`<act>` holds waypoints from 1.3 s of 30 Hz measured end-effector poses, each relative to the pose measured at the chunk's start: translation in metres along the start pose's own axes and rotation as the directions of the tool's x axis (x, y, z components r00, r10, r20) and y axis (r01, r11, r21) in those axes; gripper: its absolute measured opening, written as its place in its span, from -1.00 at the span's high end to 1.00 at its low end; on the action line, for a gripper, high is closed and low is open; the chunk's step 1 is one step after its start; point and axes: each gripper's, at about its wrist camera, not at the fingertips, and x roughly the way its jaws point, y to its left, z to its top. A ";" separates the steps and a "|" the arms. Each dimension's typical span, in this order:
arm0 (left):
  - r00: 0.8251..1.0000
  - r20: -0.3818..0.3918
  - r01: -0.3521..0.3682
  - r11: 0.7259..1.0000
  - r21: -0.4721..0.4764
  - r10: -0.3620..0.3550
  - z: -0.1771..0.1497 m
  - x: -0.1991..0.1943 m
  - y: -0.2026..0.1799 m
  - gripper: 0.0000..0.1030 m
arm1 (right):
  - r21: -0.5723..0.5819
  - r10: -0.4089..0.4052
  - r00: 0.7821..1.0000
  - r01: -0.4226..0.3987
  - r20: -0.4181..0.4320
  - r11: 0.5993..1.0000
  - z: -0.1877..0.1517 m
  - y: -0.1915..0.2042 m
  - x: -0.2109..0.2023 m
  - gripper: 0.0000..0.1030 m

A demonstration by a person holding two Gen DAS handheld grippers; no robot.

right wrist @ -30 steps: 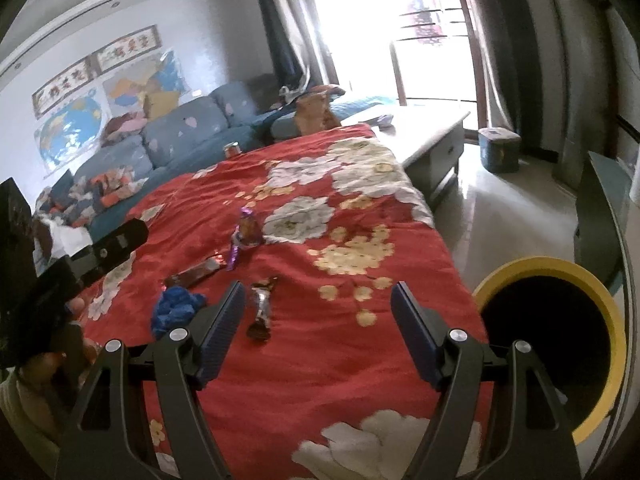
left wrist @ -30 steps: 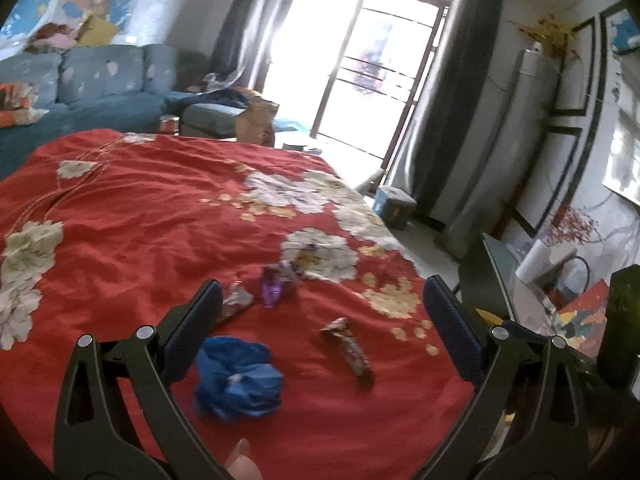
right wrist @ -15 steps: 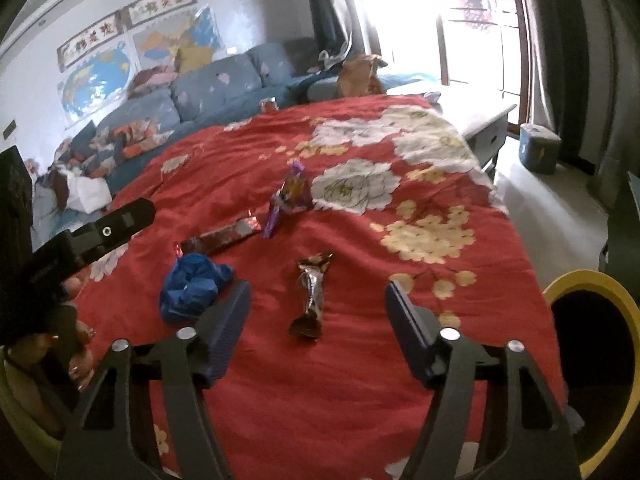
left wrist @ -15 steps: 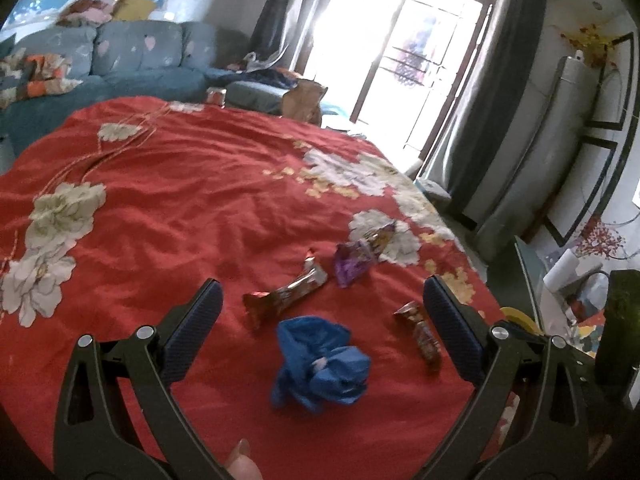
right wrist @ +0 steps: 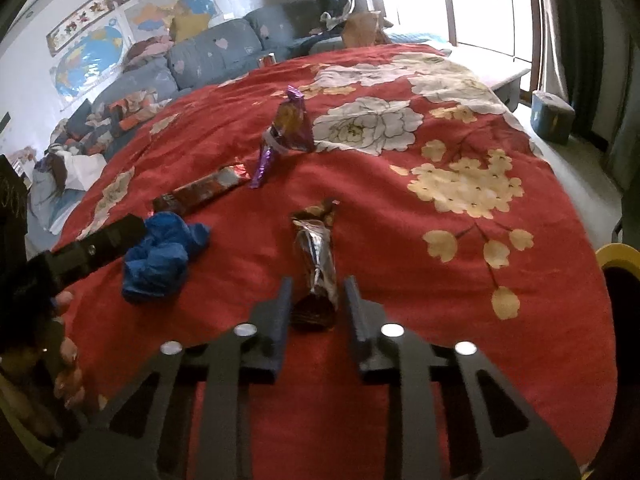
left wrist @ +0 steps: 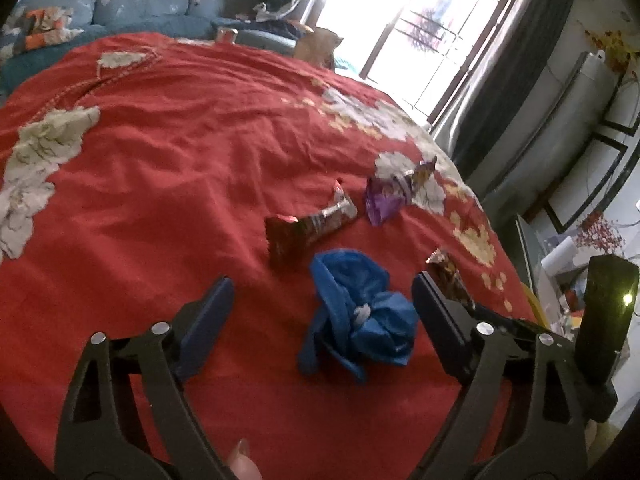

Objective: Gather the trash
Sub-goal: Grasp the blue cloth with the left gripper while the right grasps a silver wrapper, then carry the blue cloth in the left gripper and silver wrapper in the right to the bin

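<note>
1. left wrist view: the left hand-held gripper [left wrist: 322, 306] sits low in the frame with its jaws spread wide and nothing pressed between them; they have just been closing a little
2. same view: a crumpled blue bag [left wrist: 358, 314] lies on the red floral bedspread [left wrist: 160, 160] between the two fingers, nearer the right one, touched by neither
3. same view: just above the blue bag lies a long red and silver wrapper [left wrist: 310, 226], and to its upper right a purple wrapper [left wrist: 394, 194] rests at the edge of a white flower print
4. same view: a brown foil wrapper [left wrist: 446, 274] shows at the right fingertip, partly hidden behind it; part of the right hand-held gripper's body [left wrist: 604, 328] stands at the right edge
5. same view: a blue sofa [left wrist: 140, 4] fills the upper left and a bright window [left wrist: 444, 28] the upper middle
6. right wrist view: the right hand-held gripper [right wrist: 316, 300] is low centre, its jaws drawn close around the near end of the brown foil wrapper [right wrist: 316, 256]; they have just been closing, and whether the pads already press on it i cannot tell
7. same view: the blue bag [right wrist: 162, 256] lies at centre left, with a finger of the left hand-held gripper [right wrist: 100, 246] beside it; the red and silver wrapper [right wrist: 202, 192] and the purple wrapper [right wrist: 288, 128] lie above
8. same view: a yellow bin rim [right wrist: 618, 254] peeks in at the right edge, off the bedspread [right wrist: 440, 300]
</note>
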 end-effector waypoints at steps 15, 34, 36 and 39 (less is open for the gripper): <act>0.999 -0.051 0.016 0.996 0.087 -0.012 -0.019 0.014 -0.027 0.20 | 0.022 -0.011 0.999 0.010 0.043 1.000 -0.011 -0.008 -0.013 0.63; 0.995 -0.057 0.090 0.981 0.172 -0.082 -0.029 0.008 -0.062 0.77 | 0.076 -0.050 0.995 0.044 0.081 0.996 -0.021 -0.031 -0.041 0.63; 0.995 -0.053 0.098 0.979 0.178 -0.090 -0.029 0.005 -0.065 0.77 | 0.086 -0.053 0.995 0.046 0.087 0.995 -0.023 -0.035 -0.045 0.63; 0.994 -0.048 0.109 0.976 0.188 -0.102 -0.029 0.002 -0.072 0.77 | 0.102 -0.059 0.994 0.050 0.097 0.994 -0.024 -0.043 -0.051 0.63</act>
